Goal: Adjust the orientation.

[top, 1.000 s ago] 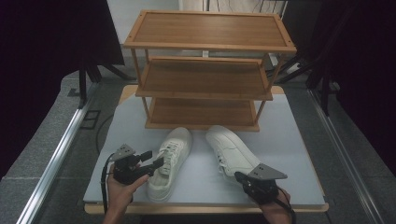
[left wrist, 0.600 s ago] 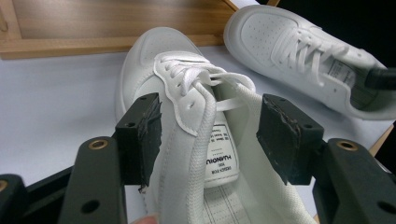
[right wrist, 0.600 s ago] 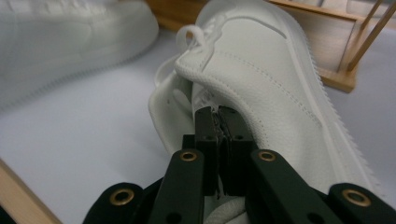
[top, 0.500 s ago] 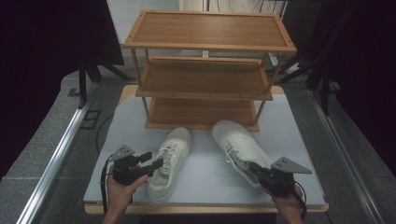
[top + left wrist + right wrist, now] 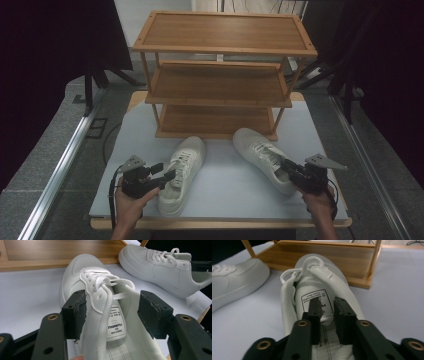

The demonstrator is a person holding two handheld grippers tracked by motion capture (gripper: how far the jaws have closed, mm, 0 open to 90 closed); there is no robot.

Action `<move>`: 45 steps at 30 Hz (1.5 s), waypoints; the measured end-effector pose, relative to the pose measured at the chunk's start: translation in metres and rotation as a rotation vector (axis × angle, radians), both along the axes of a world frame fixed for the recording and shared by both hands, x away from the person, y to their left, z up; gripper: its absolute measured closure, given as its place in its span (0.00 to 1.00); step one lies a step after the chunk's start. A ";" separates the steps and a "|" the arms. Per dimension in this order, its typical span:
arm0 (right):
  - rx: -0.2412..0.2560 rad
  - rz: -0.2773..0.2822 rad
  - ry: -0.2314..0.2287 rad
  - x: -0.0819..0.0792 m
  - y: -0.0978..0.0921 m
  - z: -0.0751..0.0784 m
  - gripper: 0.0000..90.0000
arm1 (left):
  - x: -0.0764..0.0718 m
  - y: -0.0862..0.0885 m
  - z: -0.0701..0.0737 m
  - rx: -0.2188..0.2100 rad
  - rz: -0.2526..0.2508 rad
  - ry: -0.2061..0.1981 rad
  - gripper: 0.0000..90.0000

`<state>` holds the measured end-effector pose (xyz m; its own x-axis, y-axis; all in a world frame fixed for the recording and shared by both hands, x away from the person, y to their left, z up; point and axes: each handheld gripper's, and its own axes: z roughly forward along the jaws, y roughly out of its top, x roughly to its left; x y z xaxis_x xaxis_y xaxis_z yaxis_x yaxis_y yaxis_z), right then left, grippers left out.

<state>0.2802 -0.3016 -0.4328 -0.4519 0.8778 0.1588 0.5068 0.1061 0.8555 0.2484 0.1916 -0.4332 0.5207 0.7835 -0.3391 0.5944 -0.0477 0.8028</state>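
A: Step status? 
B: Grasping. Right hand-held gripper (image 5: 289,169) is pinched narrow on the right shoe's (image 5: 260,156) tongue, near the rack (image 5: 220,75). Left hand-held gripper (image 5: 162,172) gapes wide around the left shoe (image 5: 182,170) on the worktop (image 5: 225,185). 
A: Next? 
B: Probably clamp left, then lift both.

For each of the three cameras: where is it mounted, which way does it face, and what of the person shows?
High view: fixed above the person's side, looking forward and down on the table, rack and both shoes; forearms, hands, left gripper and right gripper show.
Left gripper view: rides the left gripper, looking along its open jaws at the left shoe; a fingertip shows at the bottom edge.
Right gripper view: rides the right gripper, jaws close together around the right shoe's tongue; whether they grip it is unclear.
Shared: both gripper views show both shoes and the rack's bottom shelf.
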 end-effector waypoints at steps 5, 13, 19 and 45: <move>0.031 -0.003 0.002 0.002 -0.010 -0.005 0.67 | 0.000 -0.001 -0.001 -0.001 0.000 0.004 0.44; -0.033 0.042 -0.079 -0.015 0.001 0.018 0.64 | -0.001 0.002 0.000 -0.010 0.002 -0.002 0.44; -0.084 0.093 -0.042 -0.022 0.004 0.018 0.62 | -0.001 0.004 0.001 -0.017 0.005 -0.002 0.44; -0.176 0.086 0.045 -0.010 0.020 0.000 0.73 | 0.000 0.002 -0.002 -0.018 -0.004 0.007 0.44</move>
<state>0.2706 -0.2819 -0.4327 -0.5225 0.8522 0.0284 0.5270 0.2965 0.7965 0.2483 0.1934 -0.4350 0.5215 0.7751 -0.3567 0.5999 -0.0358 0.7993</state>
